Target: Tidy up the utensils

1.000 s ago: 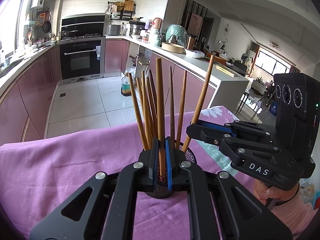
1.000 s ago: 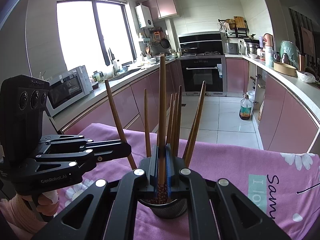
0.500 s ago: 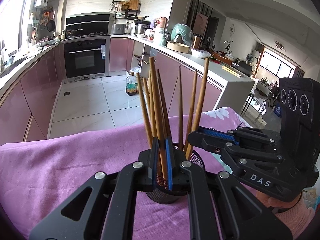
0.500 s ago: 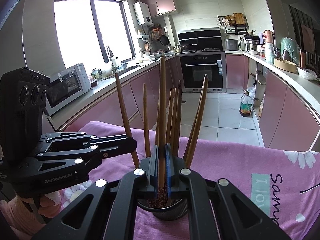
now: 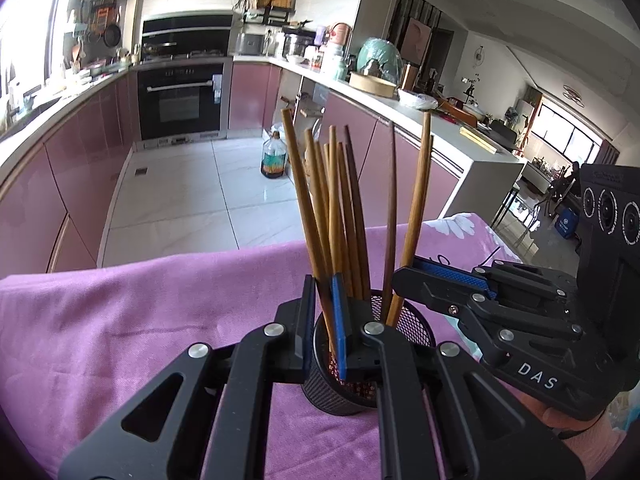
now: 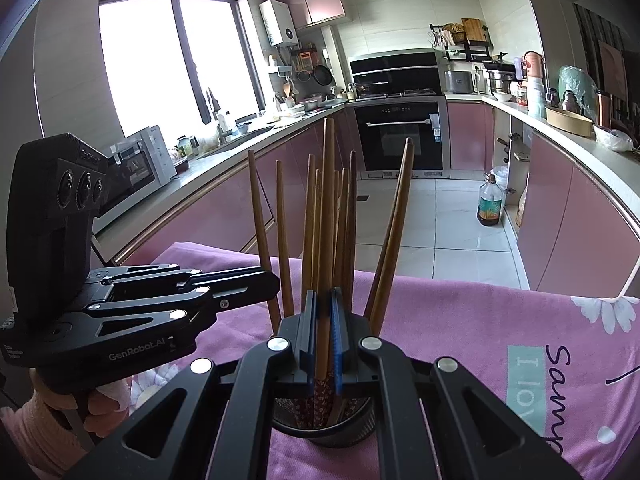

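left gripper (image 5: 325, 312): nearest in the left wrist view, jaws closed on one chopstick (image 5: 308, 216); pads pinch its lower shaft right above the holder rim; stick leans up and left
right gripper (image 6: 325, 332): nearest in the right wrist view, jaws clamped on another chopstick (image 6: 327, 216); that stick stands near upright, the tallest in this view, its patterned lower end inside the cup
grippers relative: both meet over the same cup from opposite sides; each shows in the other's camera, fingers reaching in among the sticks
mesh holder (image 5: 340, 394): black round wire cup, upright, on the cloth; partly hidden by gripper linkages in both views
chopstick bundle (image 5: 348, 216): brown wooden sticks standing in the holder, fanned out; a tight cluster in the middle
outer pair (image 5: 416, 208): two sticks leaning away on the right of the left wrist view; lower parts pass just beside the right gripper's fingertip, contact cannot tell
hands: a hand (image 6: 100, 408) in a pink knit sleeve grips the left gripper's handle, low left in the right wrist view
tablecloth (image 5: 120, 320): purple, wrinkled, white daisy print and lettering toward the right edge
oil bottle (image 5: 273, 156): on the tile floor beyond the table, by the pink cabinets
oven (image 5: 180, 100): black, built in, far wall
microwave (image 6: 142, 162): white, on the counter under the window
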Demonstrator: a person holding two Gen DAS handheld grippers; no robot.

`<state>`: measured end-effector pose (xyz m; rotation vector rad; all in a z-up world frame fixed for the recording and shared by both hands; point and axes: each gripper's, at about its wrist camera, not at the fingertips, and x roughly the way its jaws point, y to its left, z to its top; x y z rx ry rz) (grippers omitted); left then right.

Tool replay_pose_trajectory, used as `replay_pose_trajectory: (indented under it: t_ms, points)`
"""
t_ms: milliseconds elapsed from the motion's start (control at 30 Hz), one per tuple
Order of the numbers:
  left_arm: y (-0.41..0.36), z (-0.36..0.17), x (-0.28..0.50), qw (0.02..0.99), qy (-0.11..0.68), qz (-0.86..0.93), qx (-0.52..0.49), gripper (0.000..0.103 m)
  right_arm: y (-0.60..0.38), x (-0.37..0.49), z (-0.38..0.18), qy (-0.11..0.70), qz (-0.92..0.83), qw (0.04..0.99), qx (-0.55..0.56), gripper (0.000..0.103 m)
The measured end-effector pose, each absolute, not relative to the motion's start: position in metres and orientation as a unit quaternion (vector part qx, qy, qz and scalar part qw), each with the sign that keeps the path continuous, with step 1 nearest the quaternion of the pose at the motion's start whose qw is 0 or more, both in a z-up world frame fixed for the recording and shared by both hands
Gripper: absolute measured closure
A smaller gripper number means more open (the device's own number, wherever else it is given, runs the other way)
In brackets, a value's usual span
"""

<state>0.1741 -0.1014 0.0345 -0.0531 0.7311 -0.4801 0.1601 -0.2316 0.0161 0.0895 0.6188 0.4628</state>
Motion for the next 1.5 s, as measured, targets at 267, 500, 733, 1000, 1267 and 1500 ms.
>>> replay_pose_trajectory:
  t_ms: [267,500,733,1000,1267,1500]
  points:
    - [-0.099,0.026,0.187,0.902,0.365,-0.228,-0.031,0.094,-0.23,0.161,0.012,0.307,0.223,0.924,0.048,0.097]
    - [-0.099,0.022,0.186,0.907,0.36,-0.219,-0.026,0.085,-0.233,0.159,0.012,0.304,0.22,0.925,0.054,0.09]
    - [-0.088,0.023,0.171,0.919,0.338,-0.201,-0.03,0.051,-0.236,0.146,0.017,0.287,0.222,0.931,0.049,0.07]
    - [-0.048,0.029,0.131,0.949,0.276,-0.146,-0.041,0.006,-0.243,0.114,0.02,0.247,0.208,0.945,0.039,0.033]
    - [-0.027,0.023,0.085,0.966,0.235,-0.105,-0.03,0.006,-0.238,0.086,0.008,0.211,0.179,0.961,0.028,0.007]
    - [-0.016,0.025,0.046,0.983,0.174,-0.057,-0.02,0.006,-0.23,0.053,0.002,0.164,0.148,0.975,0.017,0.006]
